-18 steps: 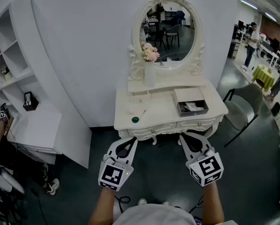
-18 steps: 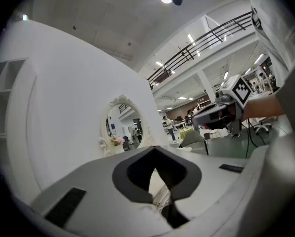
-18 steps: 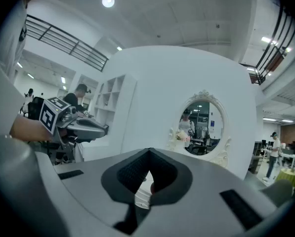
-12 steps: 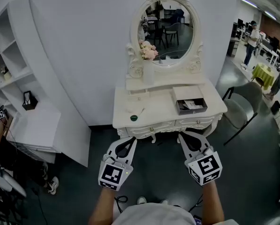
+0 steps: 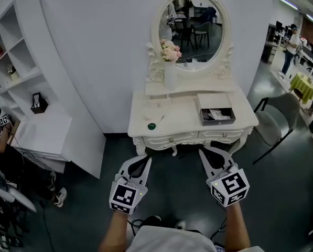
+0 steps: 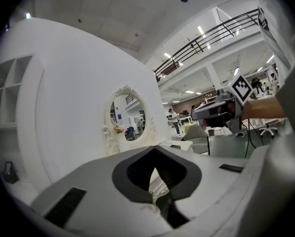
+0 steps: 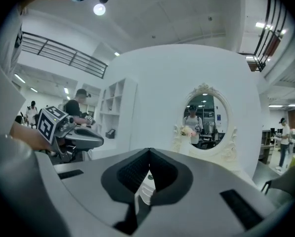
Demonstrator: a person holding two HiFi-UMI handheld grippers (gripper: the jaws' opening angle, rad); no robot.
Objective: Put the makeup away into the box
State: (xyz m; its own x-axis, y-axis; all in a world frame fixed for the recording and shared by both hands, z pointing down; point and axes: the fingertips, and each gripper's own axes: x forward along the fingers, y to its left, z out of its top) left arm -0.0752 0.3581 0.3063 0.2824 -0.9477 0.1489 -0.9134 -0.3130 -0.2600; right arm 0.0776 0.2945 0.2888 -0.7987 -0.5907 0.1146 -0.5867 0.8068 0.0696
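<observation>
A white dressing table stands against the wall ahead of me. On it is an open box with a grey inside that holds a few small things. A small round green pot and a thin stick lie on the tabletop to the left of the box. My left gripper and right gripper hover side by side short of the table's front edge and point at it. Both are shut and hold nothing. The left gripper and the right gripper each show their tips meeting.
An oval mirror and a vase of pink flowers stand at the back of the table. A white shelf unit is on the left and a grey chair on the right. Dark floor lies under the grippers. People stand far off at the right.
The head view has shifted a little, so the table sits slightly further right in the picture. Both grippers keep the same pose and stay shut.
</observation>
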